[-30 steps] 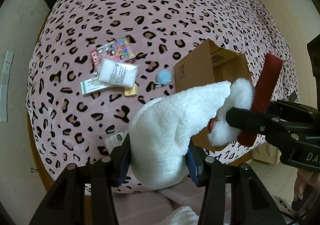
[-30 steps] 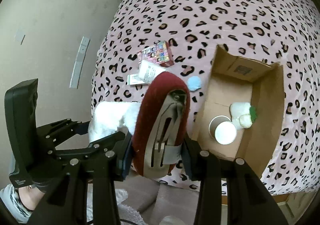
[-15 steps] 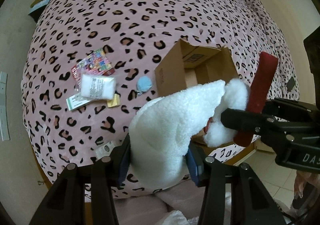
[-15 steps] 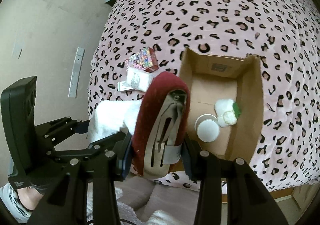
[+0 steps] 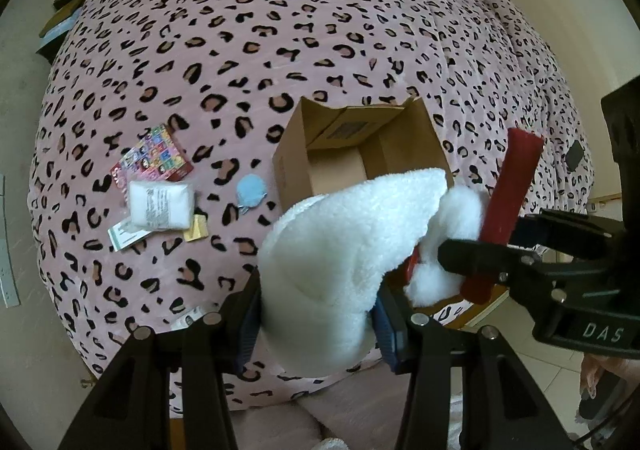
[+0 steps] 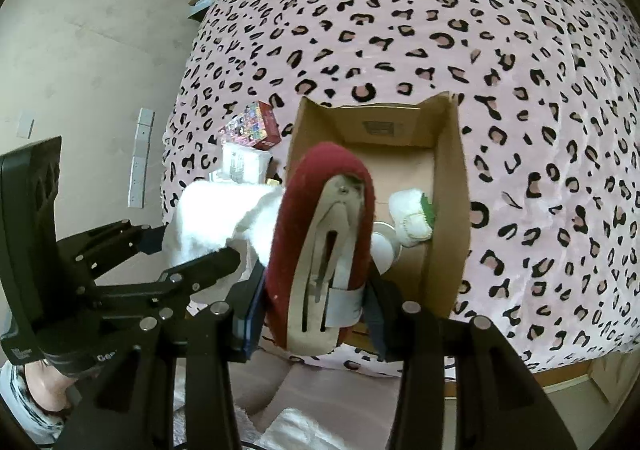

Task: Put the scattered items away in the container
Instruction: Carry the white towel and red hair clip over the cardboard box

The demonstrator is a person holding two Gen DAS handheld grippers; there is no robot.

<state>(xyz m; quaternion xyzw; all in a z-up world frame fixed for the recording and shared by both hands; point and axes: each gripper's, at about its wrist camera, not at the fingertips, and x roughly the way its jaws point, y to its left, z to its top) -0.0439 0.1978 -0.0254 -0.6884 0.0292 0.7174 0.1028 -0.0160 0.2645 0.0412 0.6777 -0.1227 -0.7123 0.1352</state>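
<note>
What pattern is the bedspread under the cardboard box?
Pink with black-and-tan leopard spots; the bedspread shows best in the left wrist view.

A bed [image 5: 320, 29] covered in a pink leopard-print blanket is seen. An open cardboard box [image 5: 292, 153] is set on it near the front edge. Toward the front left corner, a colourful red-edged box [image 5: 154, 155] is found, with a white packet [image 5: 160, 205] just beside it lying over a white and green card [image 5: 120, 240]; a small gold packet [image 5: 196, 228] touches the packet. A round blue item [image 5: 250, 189] lies between the packet and the cardboard box. A small white label [image 5: 188, 320] lies at the front edge.
</note>
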